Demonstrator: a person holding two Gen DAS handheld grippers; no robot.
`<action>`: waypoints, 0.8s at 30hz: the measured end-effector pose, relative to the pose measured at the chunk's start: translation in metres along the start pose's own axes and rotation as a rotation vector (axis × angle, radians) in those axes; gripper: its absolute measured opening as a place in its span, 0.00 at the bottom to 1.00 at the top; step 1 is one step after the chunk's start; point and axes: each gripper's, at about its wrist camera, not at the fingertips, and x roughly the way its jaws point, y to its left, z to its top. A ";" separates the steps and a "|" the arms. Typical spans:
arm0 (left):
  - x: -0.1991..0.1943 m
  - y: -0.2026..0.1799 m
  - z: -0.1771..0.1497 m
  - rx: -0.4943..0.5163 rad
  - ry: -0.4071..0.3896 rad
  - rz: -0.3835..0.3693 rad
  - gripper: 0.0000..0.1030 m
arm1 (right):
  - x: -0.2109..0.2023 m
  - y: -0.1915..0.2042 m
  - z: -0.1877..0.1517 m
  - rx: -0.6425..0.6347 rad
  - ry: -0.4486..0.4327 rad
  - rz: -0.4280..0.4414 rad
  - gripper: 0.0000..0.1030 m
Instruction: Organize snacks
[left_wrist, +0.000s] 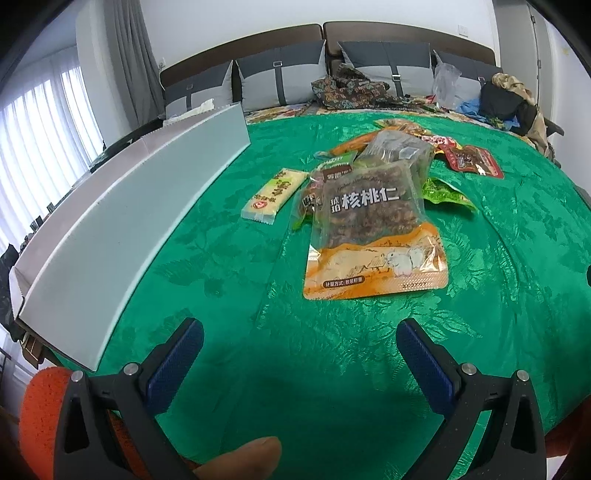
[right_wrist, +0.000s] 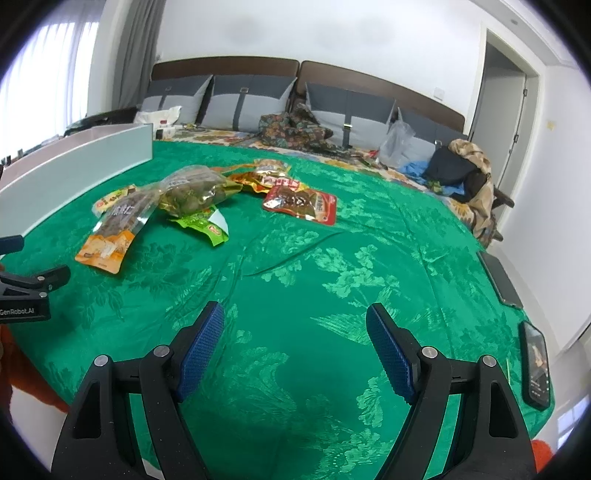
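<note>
A heap of snack packets lies on the green cloth (left_wrist: 480, 258). Nearest is an orange walnut bag (left_wrist: 373, 236) (right_wrist: 110, 236). To its left lies a pale yellow bar packet (left_wrist: 275, 195); behind it are a clear bag (left_wrist: 399, 151) (right_wrist: 192, 188), a green packet (left_wrist: 443, 194) (right_wrist: 207, 223) and a red packet (left_wrist: 472, 158) (right_wrist: 301, 203). My left gripper (left_wrist: 299, 332) is open over the cloth, short of the walnut bag. The right gripper (right_wrist: 295, 321) is open too, over bare cloth to the right of the heap. Nothing is between either pair of fingers.
A long white box (left_wrist: 122, 229) (right_wrist: 74, 166) stands along the left edge of the cloth. Two phones (right_wrist: 537, 365) lie at the right edge. Pillows, patterned fabric (right_wrist: 295, 129) and a plastic bag (right_wrist: 397, 144) lie behind. An orange sleeve (left_wrist: 40, 402) shows low left.
</note>
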 end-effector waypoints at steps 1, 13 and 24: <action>0.002 0.000 -0.001 0.000 0.010 -0.004 1.00 | 0.001 0.000 -0.001 0.000 0.005 0.001 0.80; 0.022 -0.001 -0.007 -0.004 0.082 -0.018 1.00 | 0.036 0.009 -0.019 -0.011 0.172 0.077 0.80; 0.029 0.009 -0.007 -0.077 0.109 -0.084 1.00 | 0.048 -0.005 -0.027 0.106 0.217 0.147 0.80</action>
